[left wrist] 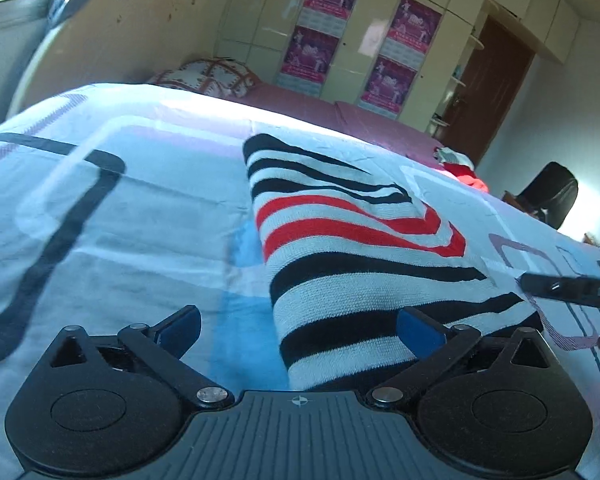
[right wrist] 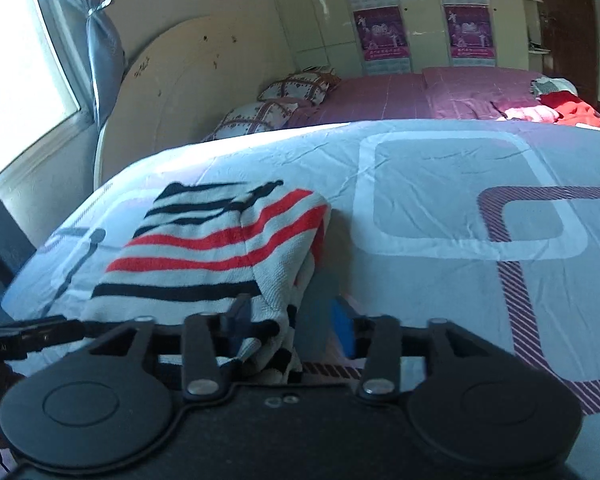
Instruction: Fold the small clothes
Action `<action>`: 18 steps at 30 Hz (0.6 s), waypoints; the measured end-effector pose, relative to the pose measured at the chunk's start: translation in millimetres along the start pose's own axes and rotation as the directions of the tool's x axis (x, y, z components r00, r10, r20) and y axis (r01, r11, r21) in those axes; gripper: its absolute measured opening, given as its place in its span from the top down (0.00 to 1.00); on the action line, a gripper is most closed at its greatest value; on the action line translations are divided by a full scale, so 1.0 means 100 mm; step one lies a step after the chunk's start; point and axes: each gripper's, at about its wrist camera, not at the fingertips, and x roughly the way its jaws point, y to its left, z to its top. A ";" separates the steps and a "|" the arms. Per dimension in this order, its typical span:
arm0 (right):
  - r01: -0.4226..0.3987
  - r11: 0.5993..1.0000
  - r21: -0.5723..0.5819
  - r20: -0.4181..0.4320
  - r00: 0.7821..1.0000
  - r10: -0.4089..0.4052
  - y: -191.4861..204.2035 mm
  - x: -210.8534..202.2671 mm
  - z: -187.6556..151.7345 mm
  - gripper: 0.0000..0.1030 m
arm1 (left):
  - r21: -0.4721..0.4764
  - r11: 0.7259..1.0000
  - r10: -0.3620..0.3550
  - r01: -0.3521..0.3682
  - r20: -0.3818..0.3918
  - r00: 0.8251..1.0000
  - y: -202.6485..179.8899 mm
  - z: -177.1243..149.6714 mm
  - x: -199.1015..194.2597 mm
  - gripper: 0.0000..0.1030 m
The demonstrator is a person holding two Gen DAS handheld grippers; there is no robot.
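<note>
A folded knit garment (left wrist: 364,264) with black, red and white stripes lies on the pale blue bedspread (left wrist: 120,240). My left gripper (left wrist: 300,330) is open, its jaws wide apart at the garment's near left edge, with the right blue pad (left wrist: 420,330) over the fabric. In the right wrist view the same garment (right wrist: 220,256) lies to the left. My right gripper (right wrist: 292,326) is open at the garment's near right corner, and fabric hangs between the jaws without being pinched. The right gripper's body (left wrist: 568,286) shows at the right edge of the left wrist view.
The bedspread (right wrist: 440,208) stretches to the right with printed squares. A second bed with a pink sheet (right wrist: 400,96), patterned pillows (right wrist: 284,96) and a red cloth pile (right wrist: 572,110) stands behind. A wardrobe with posters (left wrist: 340,28), a brown door (left wrist: 492,80) and a dark chair (left wrist: 552,192) are further back.
</note>
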 end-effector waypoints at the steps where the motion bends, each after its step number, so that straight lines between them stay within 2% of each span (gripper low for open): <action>1: 0.012 1.000 0.021 0.037 0.999 -0.013 -0.02 -0.12 0.00 0.13 | -0.018 1.000 0.006 -0.006 -0.003 1.000 -0.01 0.01 -0.09 0.00; 4: -0.001 0.999 0.043 0.092 0.996 -0.003 -0.04 -0.46 0.03 0.08 | -0.039 0.999 0.010 -0.008 0.044 0.999 -0.09 0.02 -0.37 0.00; 6: 0.002 1.000 0.031 0.109 0.994 -0.005 -0.03 -0.65 0.01 0.02 | -0.037 0.999 0.012 -0.009 0.072 0.997 -0.19 -0.01 -0.55 0.00; 11: 0.042 0.999 0.000 0.127 0.991 -0.042 -0.07 -1.12 -0.13 0.01 | -0.016 1.000 -0.004 0.006 0.144 0.990 -0.45 -0.13 -0.99 0.00; 18: 0.128 0.982 -0.138 0.205 0.974 -0.099 0.06 -1.97 -0.51 0.01 | 0.051 0.998 -0.040 0.030 0.205 0.978 -0.99 -0.38 -1.73 0.00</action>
